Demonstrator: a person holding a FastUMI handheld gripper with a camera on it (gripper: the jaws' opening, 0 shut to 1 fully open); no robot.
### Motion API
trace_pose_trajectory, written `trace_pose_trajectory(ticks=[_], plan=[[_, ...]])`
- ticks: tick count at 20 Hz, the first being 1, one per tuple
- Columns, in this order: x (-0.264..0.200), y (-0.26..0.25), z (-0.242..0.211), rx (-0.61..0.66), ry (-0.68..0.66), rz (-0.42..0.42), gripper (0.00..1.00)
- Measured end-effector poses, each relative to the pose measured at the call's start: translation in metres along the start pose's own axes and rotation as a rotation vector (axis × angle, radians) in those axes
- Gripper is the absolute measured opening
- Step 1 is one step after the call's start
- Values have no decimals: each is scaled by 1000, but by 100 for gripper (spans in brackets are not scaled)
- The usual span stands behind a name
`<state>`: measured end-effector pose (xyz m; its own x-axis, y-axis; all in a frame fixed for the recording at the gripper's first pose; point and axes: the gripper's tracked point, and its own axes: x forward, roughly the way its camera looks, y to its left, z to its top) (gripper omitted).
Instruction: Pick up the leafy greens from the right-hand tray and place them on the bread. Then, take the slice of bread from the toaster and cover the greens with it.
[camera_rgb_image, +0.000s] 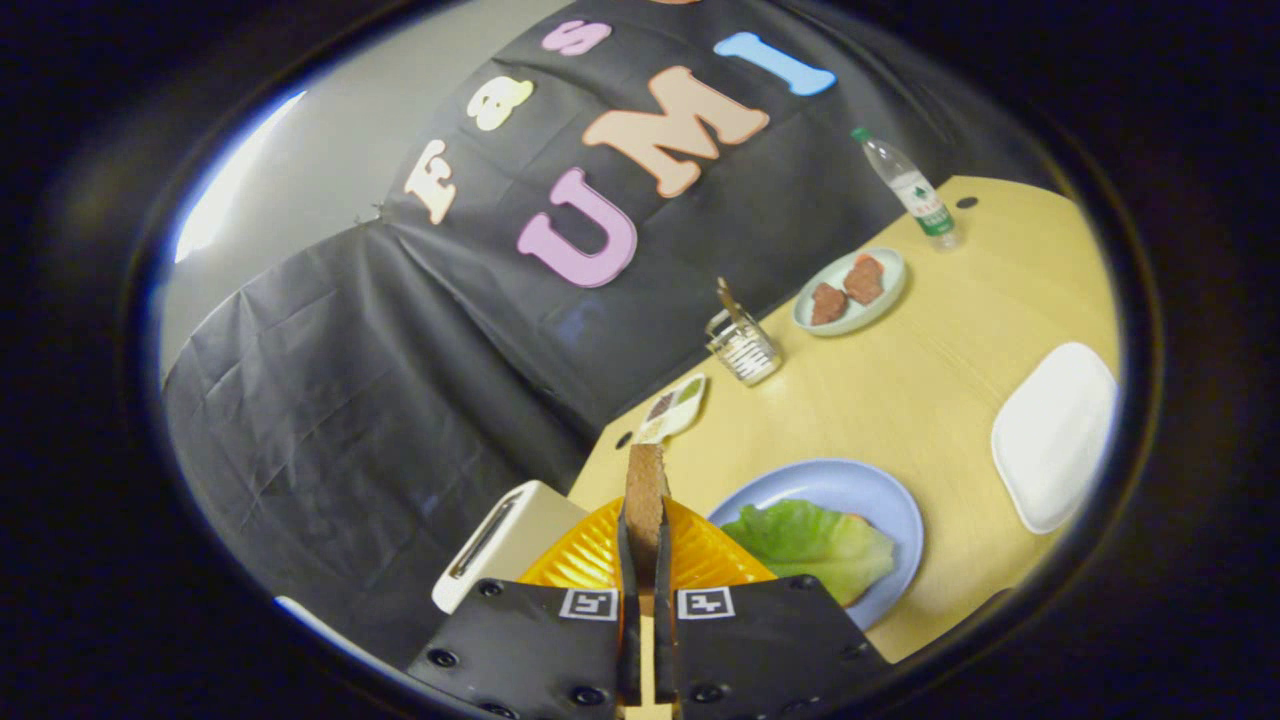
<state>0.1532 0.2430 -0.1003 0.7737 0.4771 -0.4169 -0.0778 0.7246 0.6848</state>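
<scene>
Bread slice (646, 500), brown and coarse-crumbed, stood edge-on between the fingers of the claw (646, 560), which was clamped tight on it. Just beyond lay the white toaster (500, 545) on the worktop (900, 400). Beside it, pale green lettuce leaves (815, 545) lay spread on a blue plate (850, 485).

The gripper (646, 545) is tilted, so the tabletop runs at a slant beyond it. Its two fingers (628, 560) stand nearly closed, almost parallel, with only a thin gap left, and both press flat on the slice of bread (646, 490), which sticks up on edge past their tips.
</scene>
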Motion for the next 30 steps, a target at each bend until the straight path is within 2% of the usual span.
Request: trace_pose_trajectory(ticks=[3,5,7,11,14,18,22,27,30], plan=[[7,-41,-8,-16,18,-107,8],[8,-64,-15,-66,37,-186,8],[8,-73,-20,-132,57,-224,11],[5,-92,-17,-261,50,-298,41],[-9,-93,-6,-365,17,-321,64],[-45,-79,34,-471,-126,-285,95],[-92,-66,80,-517,-288,-222,96],[-148,-72,123,-604,-433,-234,97],[-156,-70,136,-677,-451,-233,97]])
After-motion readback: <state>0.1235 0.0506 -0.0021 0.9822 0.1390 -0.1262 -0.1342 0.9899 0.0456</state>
